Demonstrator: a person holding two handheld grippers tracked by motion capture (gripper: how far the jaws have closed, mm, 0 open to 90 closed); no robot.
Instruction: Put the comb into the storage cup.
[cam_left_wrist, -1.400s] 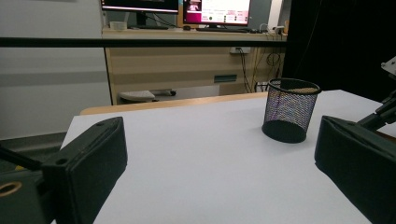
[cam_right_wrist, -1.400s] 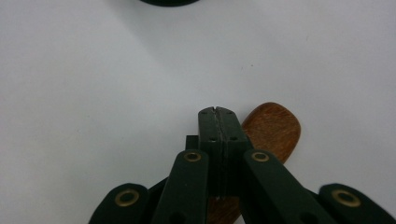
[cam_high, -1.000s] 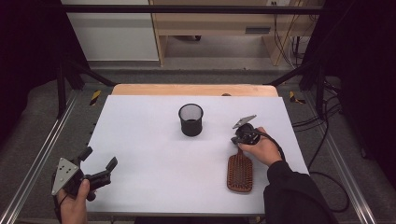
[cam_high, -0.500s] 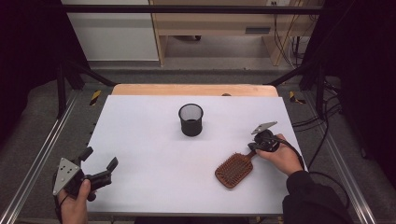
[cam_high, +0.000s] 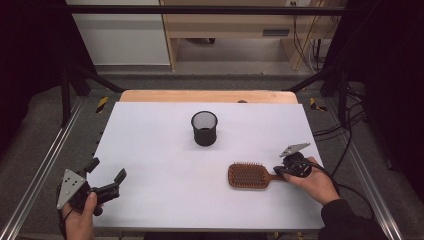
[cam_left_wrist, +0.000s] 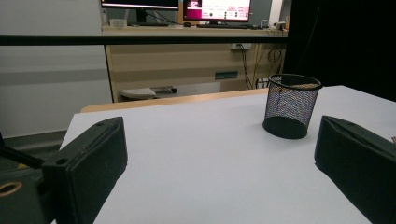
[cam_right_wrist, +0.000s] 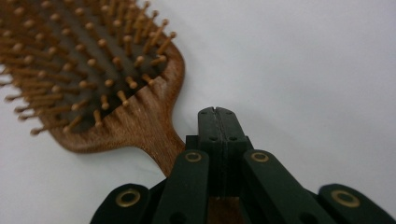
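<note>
Hairbrush (cam_high: 248, 175) handling was the work in hand, and the brush had just swung round: a second before, it lay with its head toward the person and its handle pointing away; half a second before, it sat at a slant; now it lay crosswise on the white table (cam_high: 165, 145), bristles up, head toward the middle and handle toward the right edge. The right gripper (cam_high: 280, 171) had its jaws pressed fully together, and the right gripper view (cam_right_wrist: 218, 114) showed them lying over the wooden handle, which ran beneath them, so the jaws seemed to be pushing or dragging the brush rather than pinching it; whether any part of the handle was caught I could not tell. That turn probably lined the handle up for a proper grasp, perhaps toward the black mesh cup (cam_high: 204, 128) standing well apart, farther up the table. The right hand rested low at the table's right side, gripper pointing toward the brush. The left gripper (cam_high: 105, 176) waited at the near left corner, jaws wide apart and empty.
</note>
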